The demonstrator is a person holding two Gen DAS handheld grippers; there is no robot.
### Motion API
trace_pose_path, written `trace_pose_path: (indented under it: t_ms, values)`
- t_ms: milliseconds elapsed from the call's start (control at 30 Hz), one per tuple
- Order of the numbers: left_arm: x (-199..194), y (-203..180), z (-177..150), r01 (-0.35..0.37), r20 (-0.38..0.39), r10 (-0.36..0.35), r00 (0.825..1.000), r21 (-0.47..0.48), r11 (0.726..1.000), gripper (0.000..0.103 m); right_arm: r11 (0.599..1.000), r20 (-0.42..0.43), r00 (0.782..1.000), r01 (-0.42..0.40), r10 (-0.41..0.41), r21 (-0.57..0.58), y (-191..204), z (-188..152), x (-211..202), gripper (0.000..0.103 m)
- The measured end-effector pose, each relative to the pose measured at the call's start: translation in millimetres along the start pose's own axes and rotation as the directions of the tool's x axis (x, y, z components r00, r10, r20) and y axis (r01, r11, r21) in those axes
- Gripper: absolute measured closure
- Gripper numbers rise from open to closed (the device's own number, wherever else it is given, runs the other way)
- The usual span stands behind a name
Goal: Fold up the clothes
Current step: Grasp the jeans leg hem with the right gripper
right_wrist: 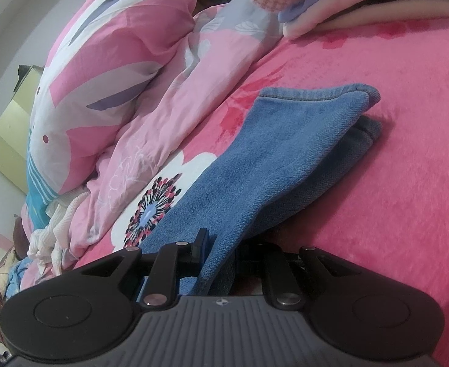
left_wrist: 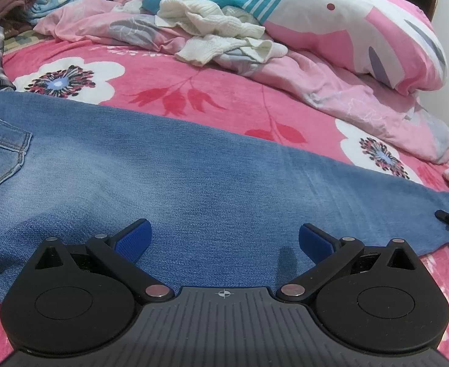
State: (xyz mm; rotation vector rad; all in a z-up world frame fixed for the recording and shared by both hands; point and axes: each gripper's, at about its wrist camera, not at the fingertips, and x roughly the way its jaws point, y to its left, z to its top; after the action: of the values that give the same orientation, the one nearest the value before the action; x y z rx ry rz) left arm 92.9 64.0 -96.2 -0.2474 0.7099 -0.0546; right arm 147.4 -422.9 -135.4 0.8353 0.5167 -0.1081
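Left gripper (left_wrist: 223,238): black, two-fingered, with blue pads; jaws spread wide, nothing between them, hovering over the denim.
Right gripper (right_wrist: 218,257): black fingers drawn close together, clamped on the edge of a denim leg near its hem.
Jeans (left_wrist: 193,177): faded blue denim trousers laid flat across the bed, back pocket showing at the left, leg ends toward the right; in the right wrist view the pinched leg lifts off the blanket and its stitched hem hangs apart from the layer beneath.
Blanket (left_wrist: 169,85): bright pink plush cover printed with large white flowers, lying under the jeans.
Quilt (left_wrist: 331,98): crumpled pale pink floral bedding, beyond the jeans.
Cream knit garment (left_wrist: 221,30): rumpled, resting on the quilt.
Pillow (left_wrist: 362,27): large, pink, white and teal, far right.
Folded stack (right_wrist: 362,6): pink and lilac clothes at the blanket's far edge.
Clothes heap (left_wrist: 41,0): brown, blue and checked items, far left.
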Motion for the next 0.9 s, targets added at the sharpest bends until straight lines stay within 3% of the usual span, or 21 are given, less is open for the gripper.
trace_pose_path:
  t_ms: [900]
  values:
    - [0.4,0.8,-0.6,0.005,-0.001,-0.005,1.0,0.001,1.0,0.0,1.0,0.003,1.0,0.004,-0.004,-0.006,0.8,-0.2,-1.0,0.088]
